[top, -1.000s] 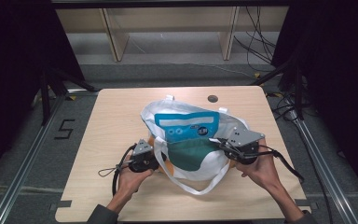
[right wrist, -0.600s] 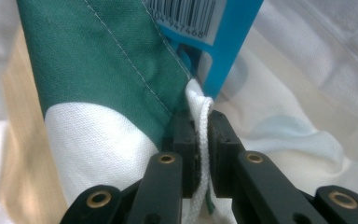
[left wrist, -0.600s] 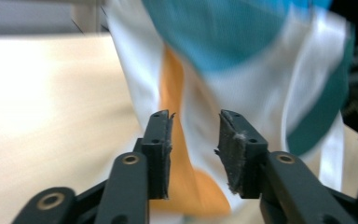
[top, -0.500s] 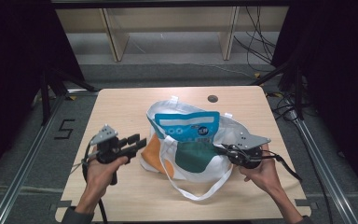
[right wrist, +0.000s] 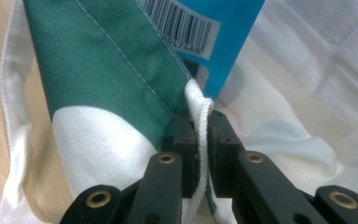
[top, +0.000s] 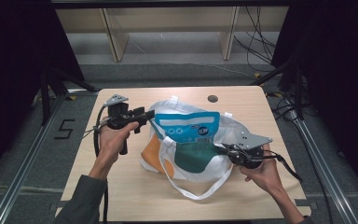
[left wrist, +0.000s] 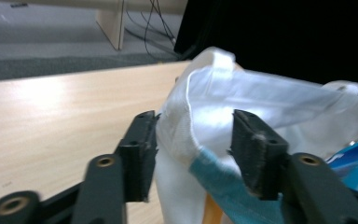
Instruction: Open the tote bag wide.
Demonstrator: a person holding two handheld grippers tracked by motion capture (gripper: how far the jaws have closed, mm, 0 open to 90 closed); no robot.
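Observation:
A white tote bag (top: pixel 191 161) with green and orange patches lies at the middle of the table, and a blue packet (top: pixel 189 128) sticks out of its mouth. My left gripper (top: pixel 144 114) is held above the table at the bag's far left rim. Its jaws have just been opening. In the left gripper view the white rim (left wrist: pixel 186 107) runs loosely between the spread jaws of the left gripper (left wrist: pixel 191 149), unpressed. My right gripper (top: pixel 223 149) is shut on the bag's right edge. Its view shows the right gripper (right wrist: pixel 200 140) pinching a white seam beside green cloth (right wrist: pixel 98 70) and the blue packet (right wrist: pixel 223 28).
The bag's long white handle (top: pixel 191 191) loops toward the near edge of the wooden table (top: pixel 121 186). A dark round hole (top: pixel 212 98) sits in the tabletop behind the bag. Wooden shelving (top: pixel 168 32) and cables stand beyond the table.
My left gripper has let go of the bag's near left edge, risen and moved back toward the far left rim with its jaws opening. The right gripper has kept still.

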